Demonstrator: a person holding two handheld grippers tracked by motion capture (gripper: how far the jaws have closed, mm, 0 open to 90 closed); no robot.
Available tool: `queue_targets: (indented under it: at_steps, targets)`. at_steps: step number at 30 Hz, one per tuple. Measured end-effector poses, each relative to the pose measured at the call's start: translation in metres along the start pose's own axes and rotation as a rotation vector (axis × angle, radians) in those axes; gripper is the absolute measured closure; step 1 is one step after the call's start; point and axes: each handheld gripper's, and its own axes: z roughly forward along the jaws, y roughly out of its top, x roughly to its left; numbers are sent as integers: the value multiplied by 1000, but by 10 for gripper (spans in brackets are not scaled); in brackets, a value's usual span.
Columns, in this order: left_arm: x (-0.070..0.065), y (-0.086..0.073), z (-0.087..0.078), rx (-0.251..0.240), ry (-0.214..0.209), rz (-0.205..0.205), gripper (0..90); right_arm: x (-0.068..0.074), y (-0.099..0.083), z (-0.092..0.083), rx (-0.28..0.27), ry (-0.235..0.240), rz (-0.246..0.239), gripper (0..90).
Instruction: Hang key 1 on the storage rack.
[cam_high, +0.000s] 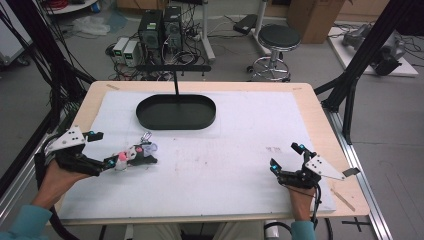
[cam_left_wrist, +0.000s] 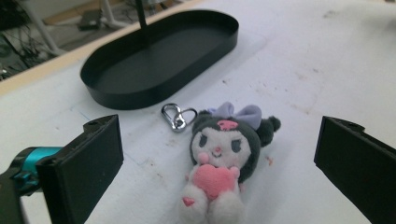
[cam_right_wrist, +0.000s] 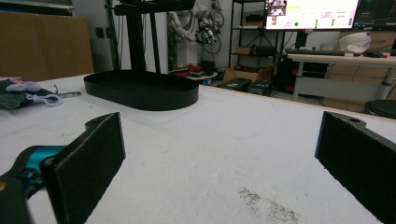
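The left gripper (cam_left_wrist: 219, 163) stands with its jaws wide apart on either side of a small plush keychain doll with a dark hood, lilac bow and pink heart (cam_left_wrist: 219, 158), which lies flat on the white table cover (cam_left_wrist: 327, 70), not yet gripped. If the jaws close on the soft body off-centre, the doll may slip or drag by its silver clasp (cam_left_wrist: 177, 115). The black oval metal tray (cam_high: 176, 112) beyond it holds nothing; the right gripper (cam_high: 287, 161), also wide open, rests well apart.

The plush doll (cam_left_wrist: 219, 161) is soft, fuzzy cloth with a shiny metal clasp (cam_left_wrist: 178, 116). The oval tray (cam_left_wrist: 119, 95) looks like matt black metal. A white, slightly rough sheet (cam_high: 240, 150) covers the pale wooden tabletop (cam_high: 320, 120).
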Motion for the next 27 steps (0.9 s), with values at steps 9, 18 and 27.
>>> queue_targets:
  at_steps: [9, 18, 27]
  targets:
    - [6, 10, 16, 144, -45, 44, 17, 0, 0, 0, -2, 0, 0, 7]
    - [10, 11, 32, 276, -43, 59, 17, 0, 0, 0, 0, 0, 1, 7]
    - [11, 5, 44, 395, -54, 50, 17, 0, 0, 0, 0, 0, 1, 7]
